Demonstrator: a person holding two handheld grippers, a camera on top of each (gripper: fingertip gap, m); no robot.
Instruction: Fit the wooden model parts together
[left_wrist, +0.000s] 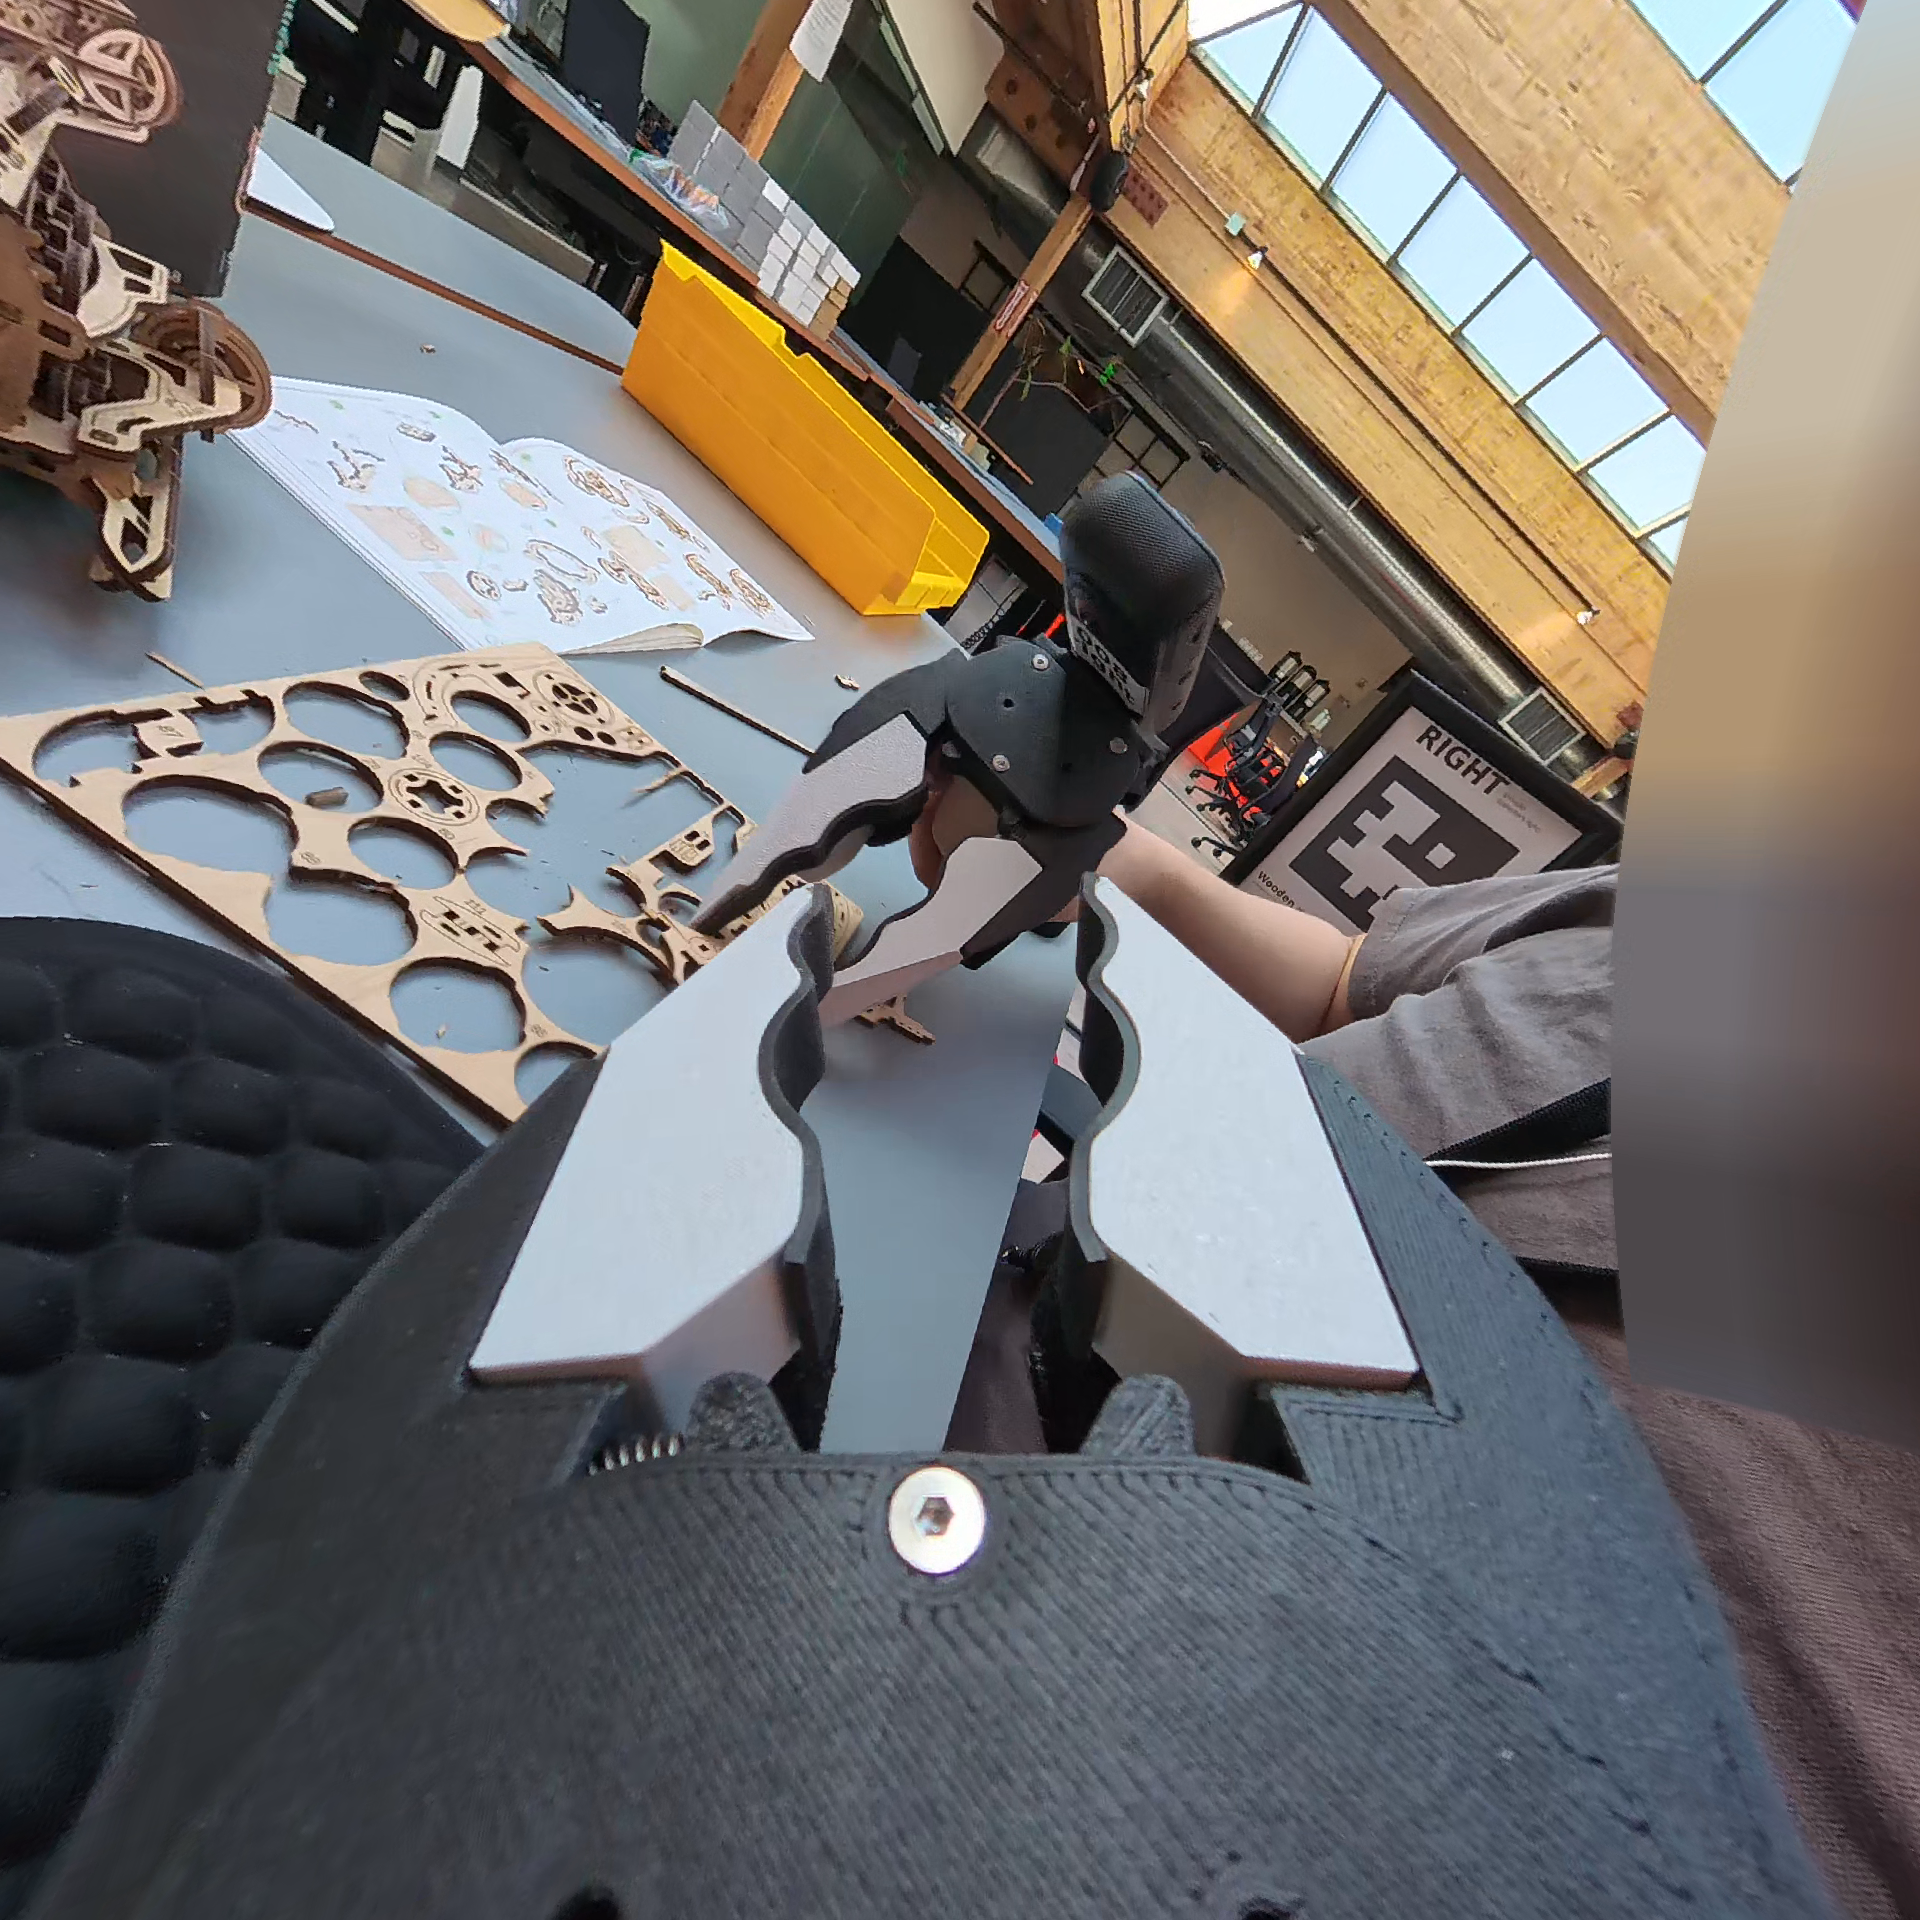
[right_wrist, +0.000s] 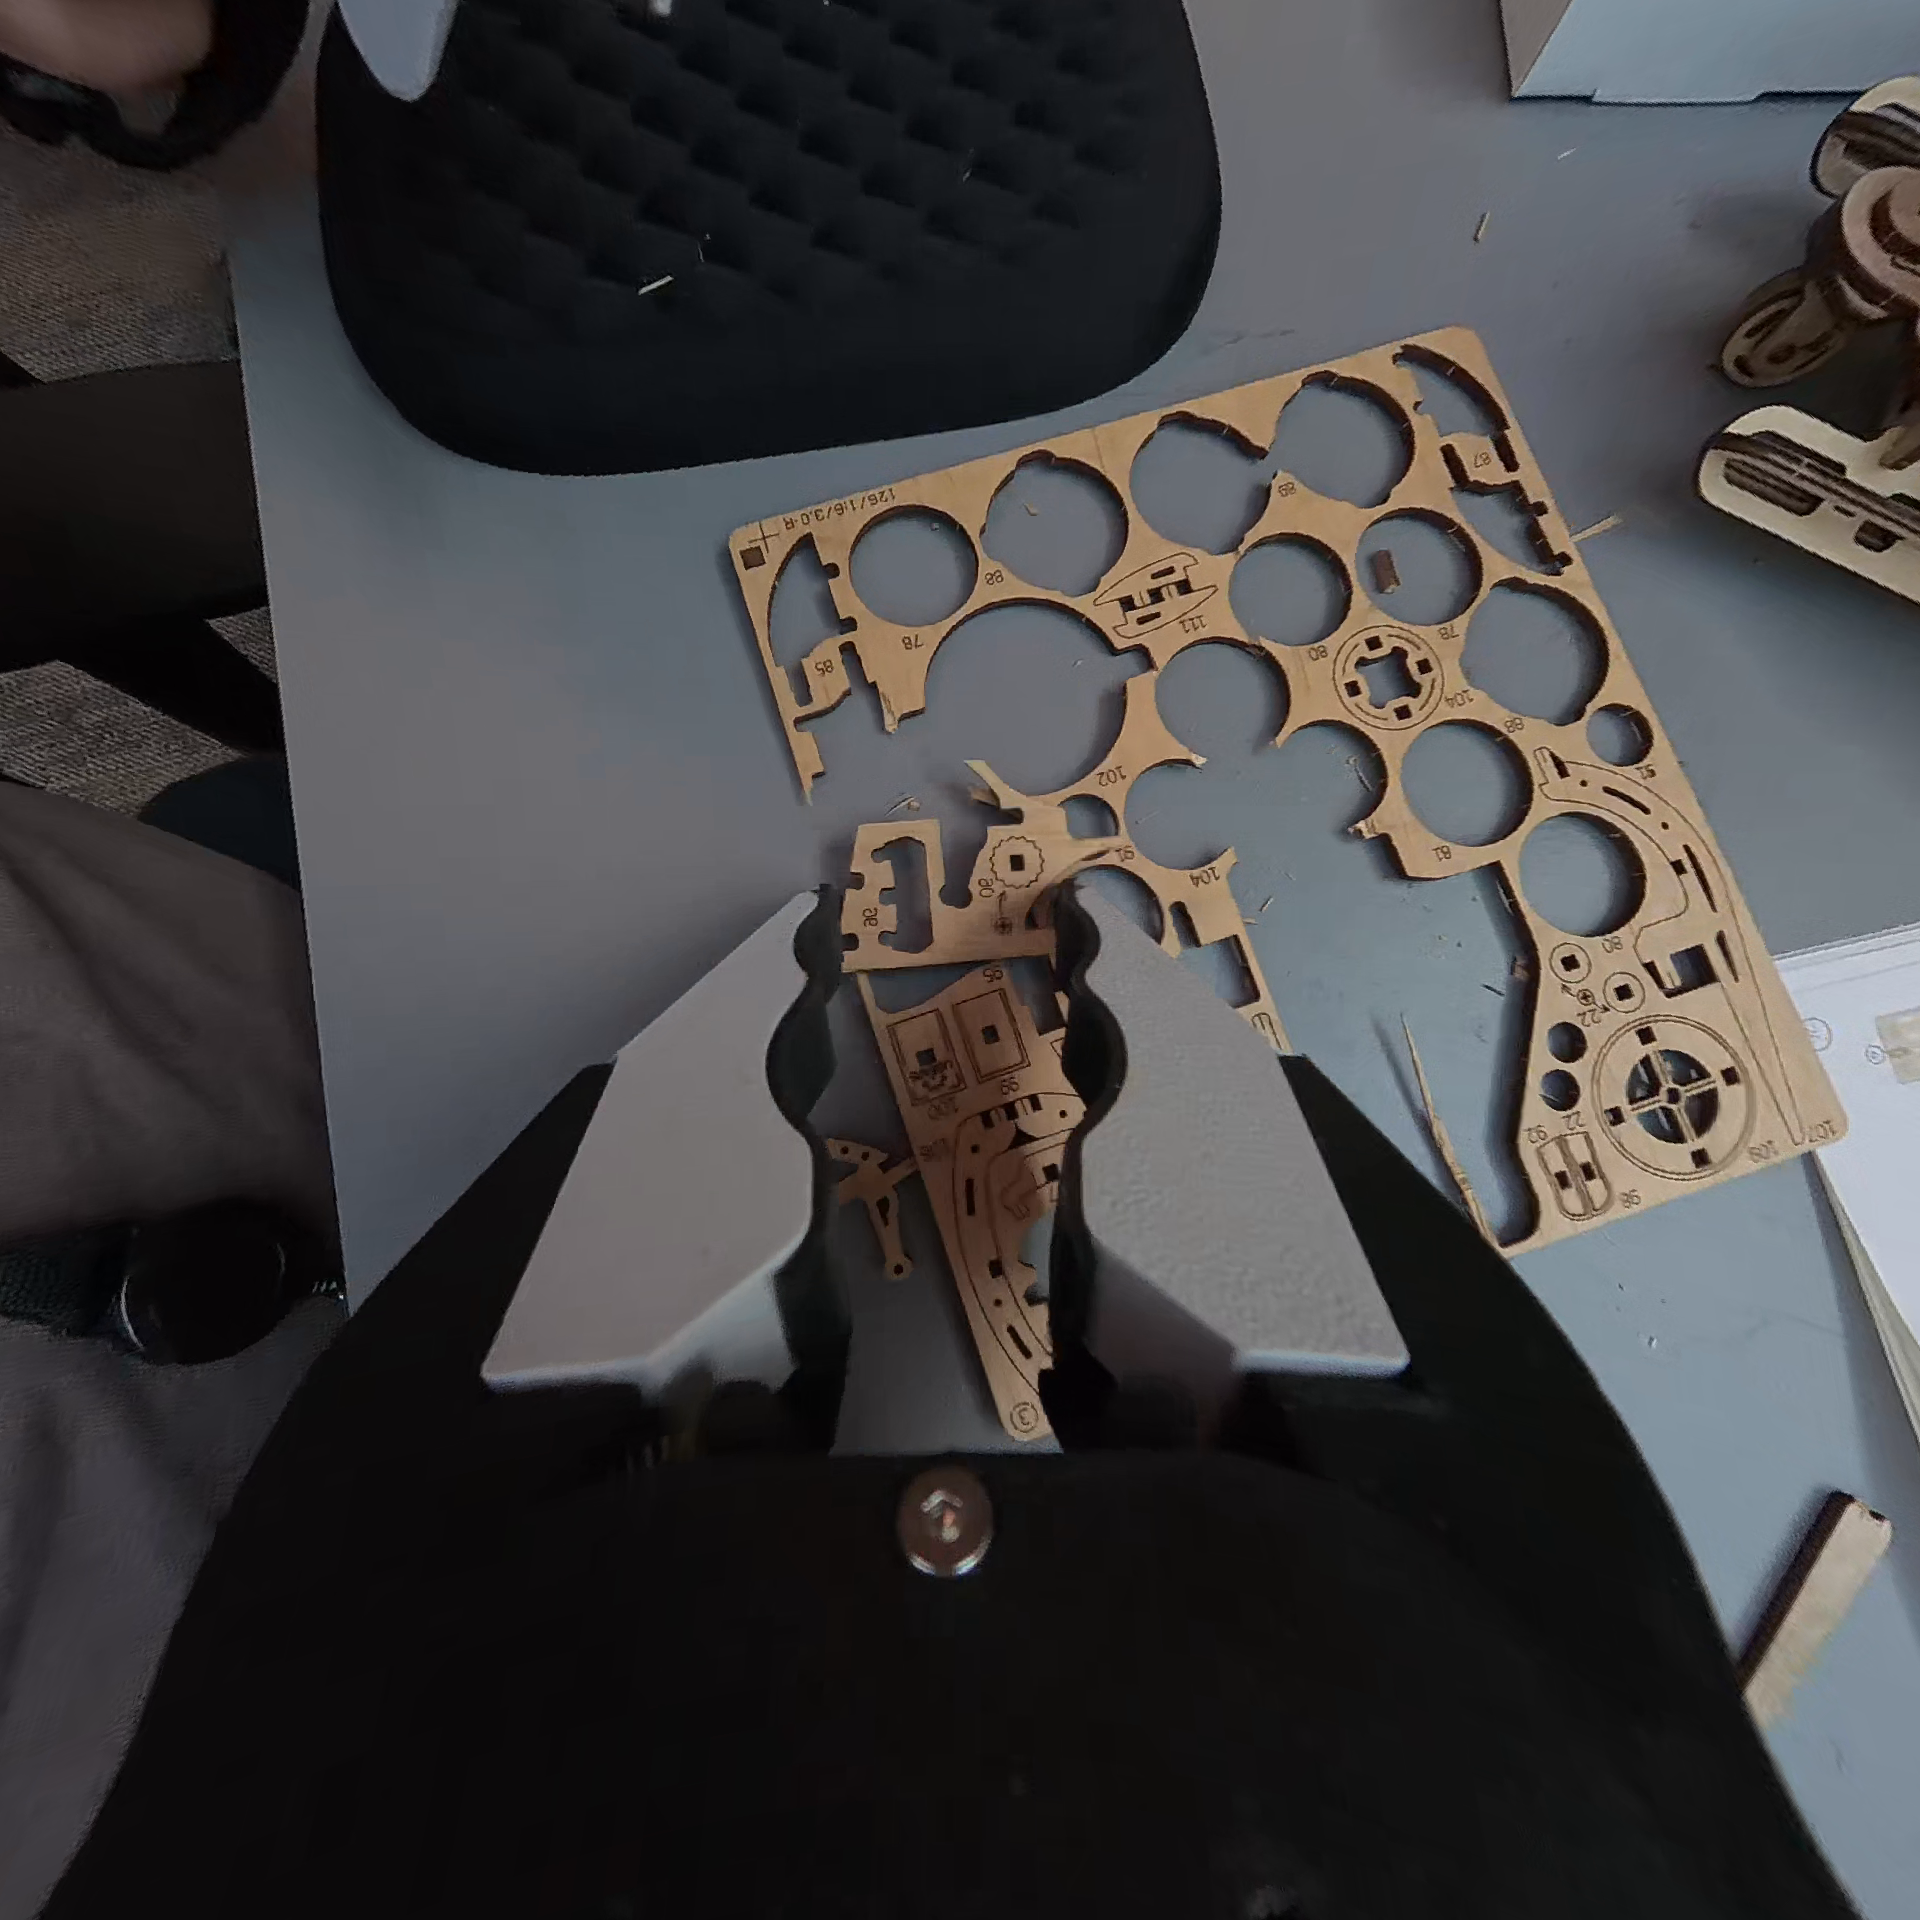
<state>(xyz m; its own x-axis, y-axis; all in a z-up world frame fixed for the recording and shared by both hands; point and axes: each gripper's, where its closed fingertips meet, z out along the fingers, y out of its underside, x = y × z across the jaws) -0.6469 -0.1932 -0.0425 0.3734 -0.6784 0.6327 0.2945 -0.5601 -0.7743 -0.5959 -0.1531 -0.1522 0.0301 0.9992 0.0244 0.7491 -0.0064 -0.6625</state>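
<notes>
A laser-cut wooden sheet (right_wrist: 1288, 488) with many punched-out holes lies flat on the grey table; it also shows in the left wrist view (left_wrist: 249, 904). My right gripper (right_wrist: 945, 899) is tilted down at the sheet's broken corner and shut across a broken-off sheet fragment (right_wrist: 977, 1039) with engraved parts. A small loose wooden part (right_wrist: 873, 1195) lies on the table under it. My left gripper (left_wrist: 951, 909) is open and empty, just in front of the right gripper's fingers (left_wrist: 821, 821). A part-built wooden model (left_wrist: 104, 364) stands at the far left and also shows in the right wrist view (right_wrist: 1849, 312).
A black quilted pad (left_wrist: 125, 1195) lies beside the sheet. An open instruction booklet (left_wrist: 499, 520) and a yellow bin (left_wrist: 790, 416) lie farther back. A wooden strip (right_wrist: 1818, 1600) lies near the table's edge. The person's arm (left_wrist: 1226, 914) reaches in from the right. The grippers' ends are close to 12 cm from one another.
</notes>
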